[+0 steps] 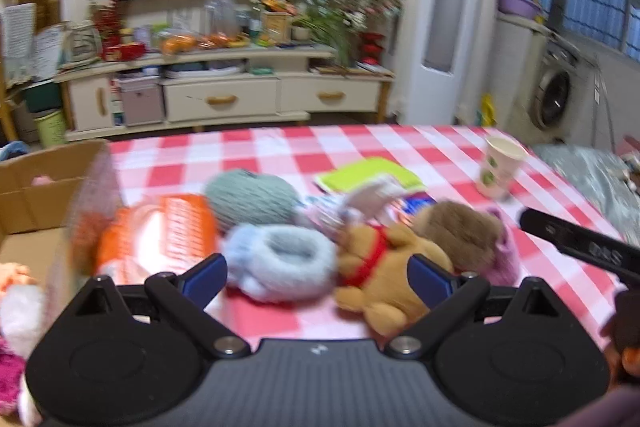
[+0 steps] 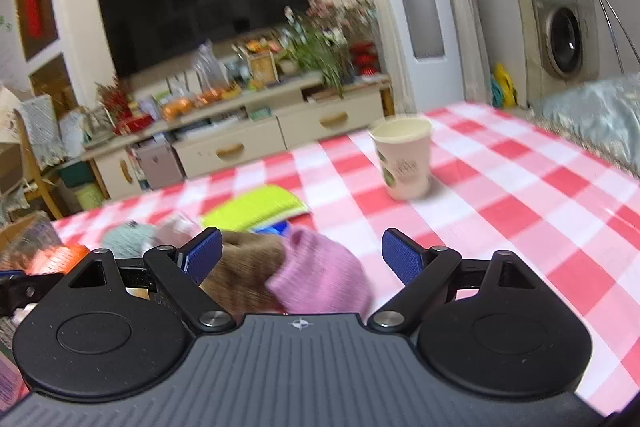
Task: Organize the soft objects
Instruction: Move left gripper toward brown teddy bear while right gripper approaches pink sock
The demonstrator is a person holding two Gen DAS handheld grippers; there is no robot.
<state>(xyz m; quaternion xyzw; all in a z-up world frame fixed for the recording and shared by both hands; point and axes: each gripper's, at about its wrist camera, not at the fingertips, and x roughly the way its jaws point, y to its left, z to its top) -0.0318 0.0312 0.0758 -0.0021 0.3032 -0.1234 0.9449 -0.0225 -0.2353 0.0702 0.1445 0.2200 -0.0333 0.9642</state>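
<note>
A: Nearest my lens, my left gripper (image 1: 318,277) stands with jaws wide apart, gripping nothing, over a pale blue fluffy slipper (image 1: 280,261) and a tan plush bear (image 1: 384,275) with a red ribbon.

B: And the right one?

A: My right gripper (image 2: 302,255) is spread too, empty, above a brown-and-pink plush (image 2: 288,273).

B: Where does everything sit?

A: Take the paper cup (image 2: 404,159) on the checked tablecloth (image 2: 520,195) as the mark. The toys lie left of it and nearer me, the grey yarn ball (image 1: 252,197) and orange packet (image 1: 168,231) farther left. The cardboard box (image 1: 36,187) stands farthest left, at the table's edge, soft toys inside.
</note>
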